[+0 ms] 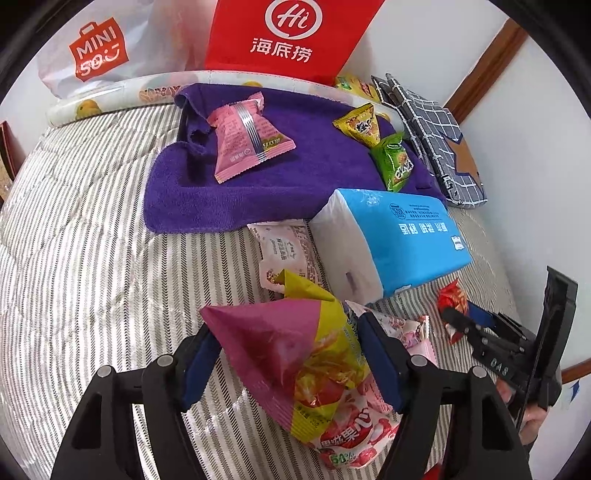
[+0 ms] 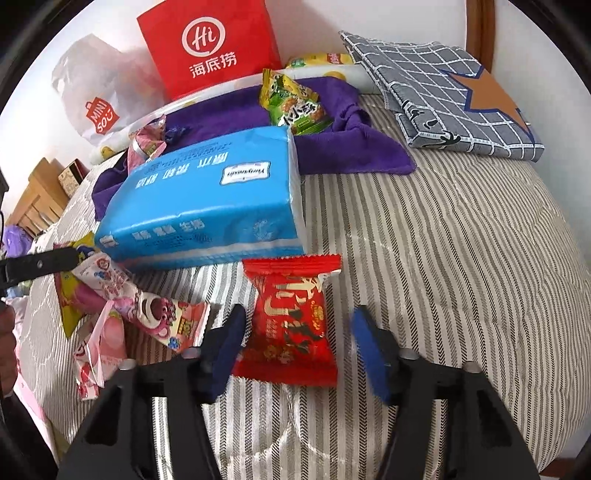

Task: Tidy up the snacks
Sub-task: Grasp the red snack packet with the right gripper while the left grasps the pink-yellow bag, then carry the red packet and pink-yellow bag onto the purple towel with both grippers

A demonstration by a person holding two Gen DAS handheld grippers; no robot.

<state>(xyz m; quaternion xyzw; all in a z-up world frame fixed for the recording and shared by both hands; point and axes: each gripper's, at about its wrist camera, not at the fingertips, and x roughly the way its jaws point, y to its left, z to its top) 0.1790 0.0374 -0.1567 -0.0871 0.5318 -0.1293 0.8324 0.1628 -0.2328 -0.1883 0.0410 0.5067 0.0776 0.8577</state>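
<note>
Right wrist: crinkly red snack packet [image 2: 291, 325].

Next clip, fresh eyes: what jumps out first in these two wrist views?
The bright blue plastic-wrapped tissue pack lies mid-bed on the striped quilt, its far end against the purple towel. Behind them, the red paper bag with a white Hi logo stands against the wall. Up close, the left gripper straddles a magenta-and-yellow snack bag, and the right gripper is open around a shiny red snack packet.
</note>
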